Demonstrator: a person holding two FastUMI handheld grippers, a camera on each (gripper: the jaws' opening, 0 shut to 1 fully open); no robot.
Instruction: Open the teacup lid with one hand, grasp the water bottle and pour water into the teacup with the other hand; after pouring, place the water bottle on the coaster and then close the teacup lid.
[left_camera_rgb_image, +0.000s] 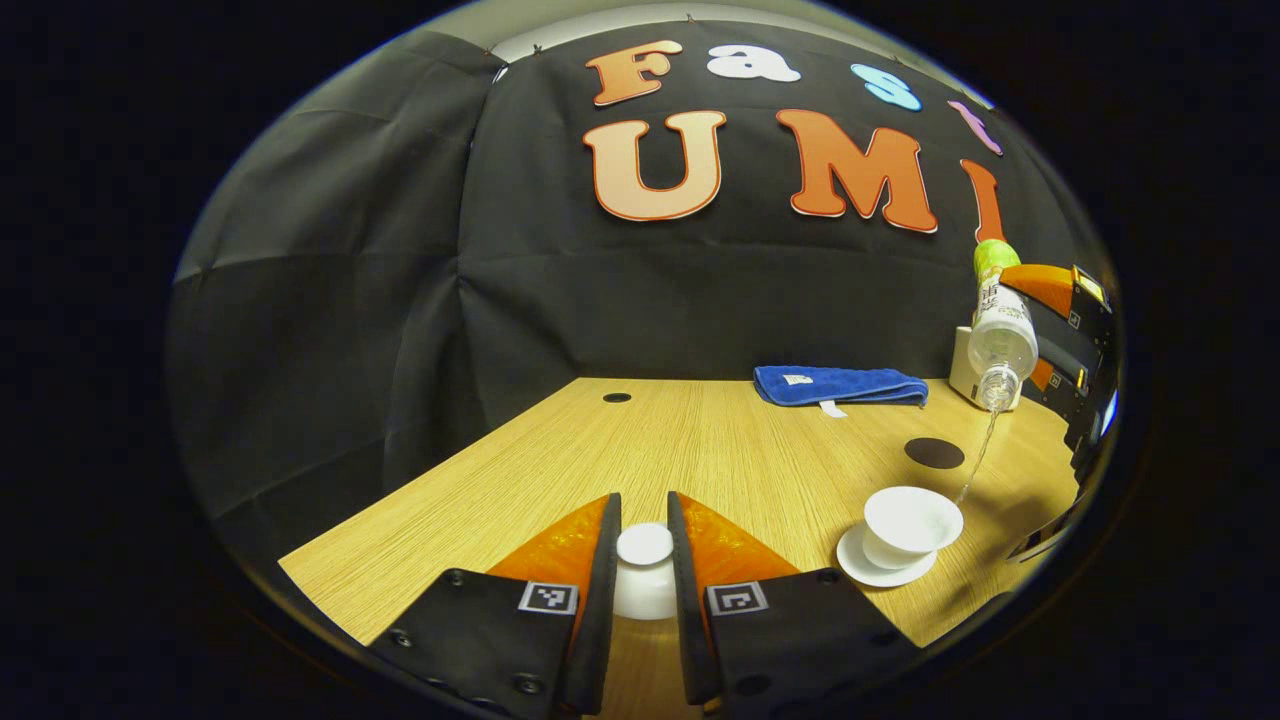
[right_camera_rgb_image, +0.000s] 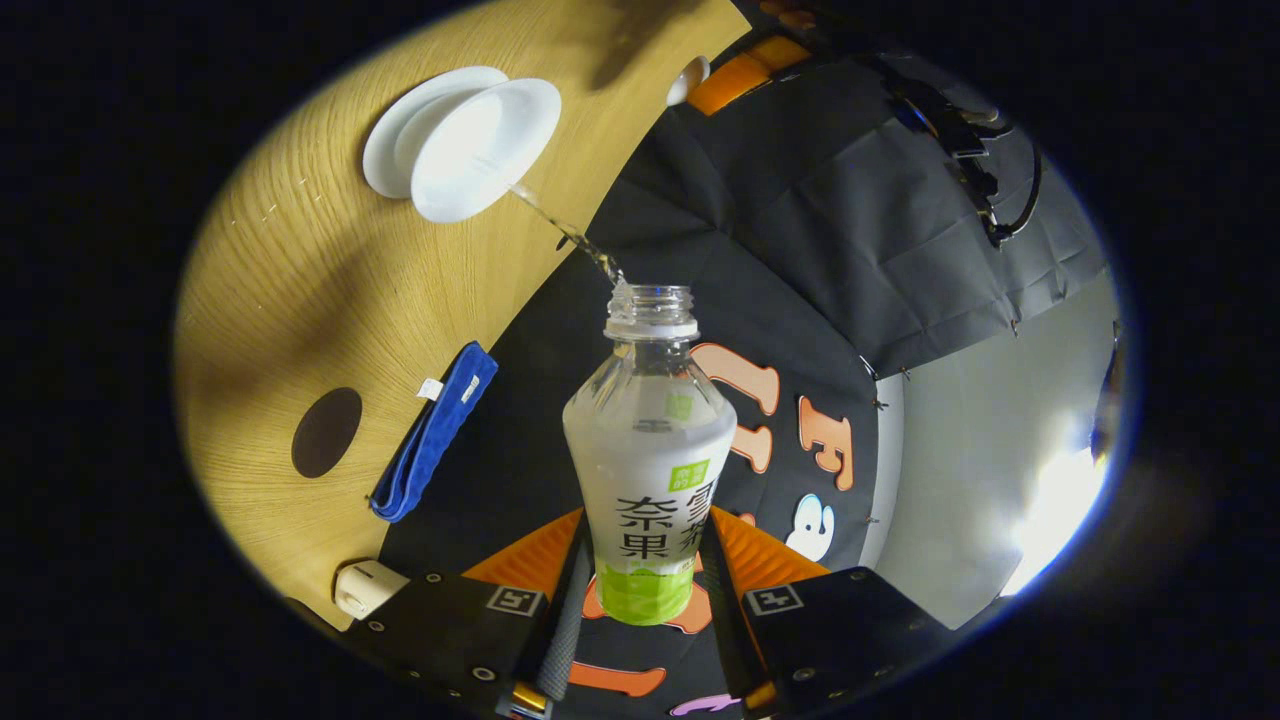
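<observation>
My left gripper is shut on the white teacup lid, held over the table's near edge. To its right the white teacup stands uncovered on its saucer. My right gripper is shut on the clear water bottle, which is tipped mouth-down; a thin stream of water falls from it into the teacup. The left gripper view shows that bottle high at the right with the stream below it. A dark round coaster lies behind the cup.
A folded blue towel lies at the back of the wooden table. A small white box sits near the towel's end. A small dark hole marks the table's far left.
</observation>
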